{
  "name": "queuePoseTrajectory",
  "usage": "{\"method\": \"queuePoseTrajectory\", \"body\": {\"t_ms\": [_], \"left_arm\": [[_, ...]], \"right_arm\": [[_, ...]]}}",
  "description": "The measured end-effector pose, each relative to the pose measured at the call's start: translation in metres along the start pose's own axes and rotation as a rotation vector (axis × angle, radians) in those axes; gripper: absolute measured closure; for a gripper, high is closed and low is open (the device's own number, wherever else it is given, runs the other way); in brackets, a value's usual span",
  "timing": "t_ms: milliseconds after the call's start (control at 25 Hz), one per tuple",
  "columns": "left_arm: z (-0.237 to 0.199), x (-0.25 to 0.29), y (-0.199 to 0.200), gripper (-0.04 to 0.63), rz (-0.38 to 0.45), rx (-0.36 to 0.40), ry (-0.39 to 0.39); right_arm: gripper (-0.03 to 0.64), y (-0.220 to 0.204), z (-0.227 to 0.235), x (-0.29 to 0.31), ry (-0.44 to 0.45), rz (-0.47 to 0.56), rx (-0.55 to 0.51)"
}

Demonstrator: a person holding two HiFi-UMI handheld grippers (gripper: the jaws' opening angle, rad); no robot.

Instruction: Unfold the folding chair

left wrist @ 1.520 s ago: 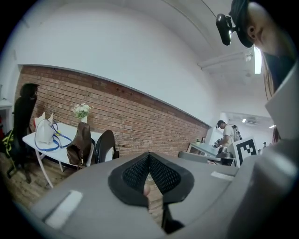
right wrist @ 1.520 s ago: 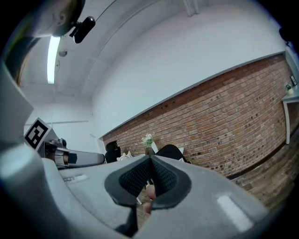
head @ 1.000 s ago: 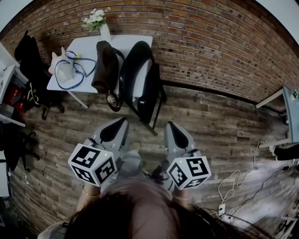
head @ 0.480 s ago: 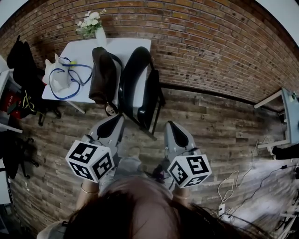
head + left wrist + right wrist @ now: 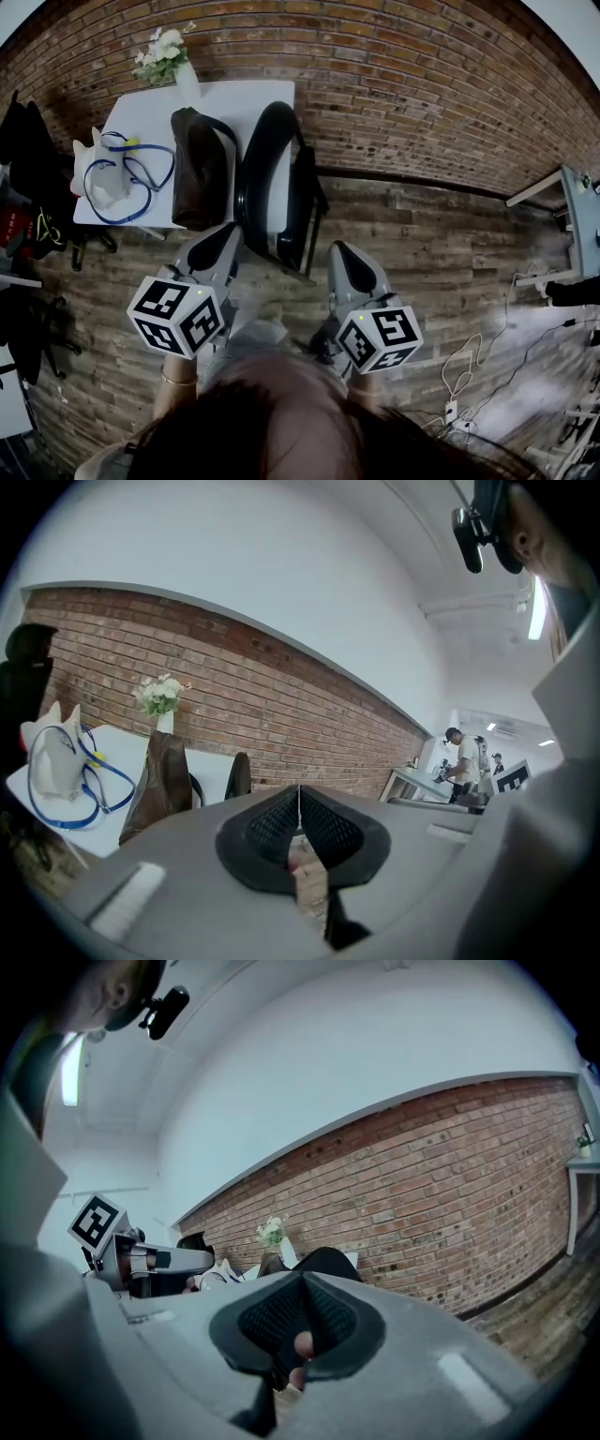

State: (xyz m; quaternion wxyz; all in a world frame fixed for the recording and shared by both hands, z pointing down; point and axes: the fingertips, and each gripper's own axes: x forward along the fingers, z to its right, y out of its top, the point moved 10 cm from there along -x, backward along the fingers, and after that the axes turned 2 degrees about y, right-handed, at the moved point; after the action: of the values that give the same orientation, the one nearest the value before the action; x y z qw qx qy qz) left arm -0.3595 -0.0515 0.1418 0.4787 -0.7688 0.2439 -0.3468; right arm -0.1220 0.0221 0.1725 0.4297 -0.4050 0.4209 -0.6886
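The left gripper (image 5: pixel 228 239) and right gripper (image 5: pixel 339 253), both closed and empty, have come nearer the folded chair (image 5: pixel 302 206) by the far table (image 5: pixel 131 108); unfolding hasn't begun.

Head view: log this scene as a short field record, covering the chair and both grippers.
folding chair: folded, upright, beside the white table
brown bag: left of chair
left gripper: jaws shut, empty, not touching chair
right gripper: jaws shut, empty, not touching chair
floor: wood planks
unfolding: not yet begun
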Motion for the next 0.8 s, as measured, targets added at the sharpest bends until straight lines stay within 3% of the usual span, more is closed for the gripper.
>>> {"method": "queuePoseTrajectory", "body": {"t_ms": [800], "left_arm": [[-0.059,0.056,0.01,0.574,-0.086,0.0,-0.025]], "right_arm": [[0.578,-0.014,0.027,0.063,-0.074,-0.069,0.035]]}}
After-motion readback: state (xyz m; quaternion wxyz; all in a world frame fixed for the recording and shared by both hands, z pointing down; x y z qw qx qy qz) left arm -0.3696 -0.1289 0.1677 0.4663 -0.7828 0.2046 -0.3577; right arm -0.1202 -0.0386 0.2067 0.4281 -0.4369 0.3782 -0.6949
